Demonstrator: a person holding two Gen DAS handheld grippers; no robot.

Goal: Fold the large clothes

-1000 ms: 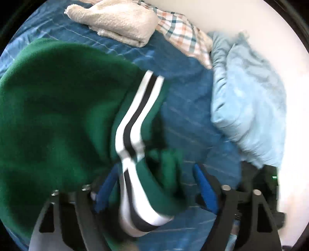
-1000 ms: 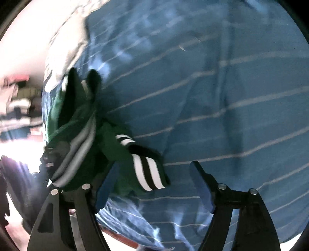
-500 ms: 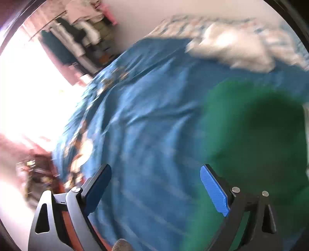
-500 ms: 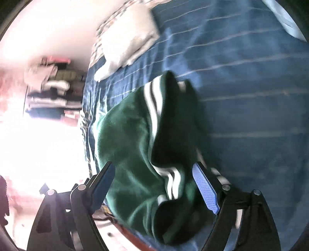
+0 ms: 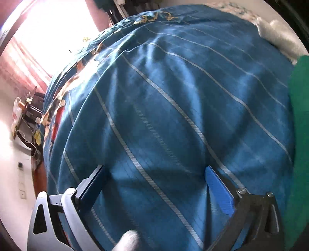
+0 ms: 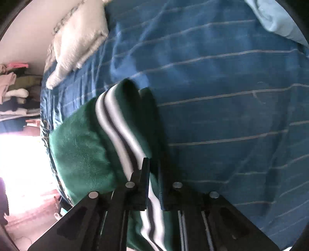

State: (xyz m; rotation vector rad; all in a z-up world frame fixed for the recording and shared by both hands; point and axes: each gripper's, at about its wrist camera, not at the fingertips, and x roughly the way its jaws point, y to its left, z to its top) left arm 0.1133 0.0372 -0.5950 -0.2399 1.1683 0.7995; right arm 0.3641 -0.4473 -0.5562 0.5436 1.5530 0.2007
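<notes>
Across the bed (image 5: 173,108) a blue cover with thin pale stripes is spread, rumpled into soft folds, and it fills most of both wrist views. From the left wrist, the bright window (image 5: 50,29) shows beyond the bed's far edge, with a cluttered stand (image 5: 27,112) on the floor beside the bed; none of that floor side appears from the right wrist.

On the bed lies the green garment (image 6: 83,154), a thick fleecy piece with a white and dark striped band running along it. The right wrist view shows it bunched near the bed's edge, with the band leading straight back between the fingers of the right tool (image 6: 154,170). Its jaws are pressed close together on the striped band, clamping it. From the left wrist only a plain green strip of the garment (image 5: 301,135) is seen, at the bed's right margin.

Further up the bed from the garment, the right view takes in a white fluffy pillow (image 6: 77,40) and a corner of pale blue bedding (image 6: 276,17). Shelves of folded clothes (image 6: 15,90) stand past the bed's side.

The left tool (image 5: 154,185) hangs over bare striped cover, its blue-padded jaws spread wide with nothing between them, well apart from the garment.
</notes>
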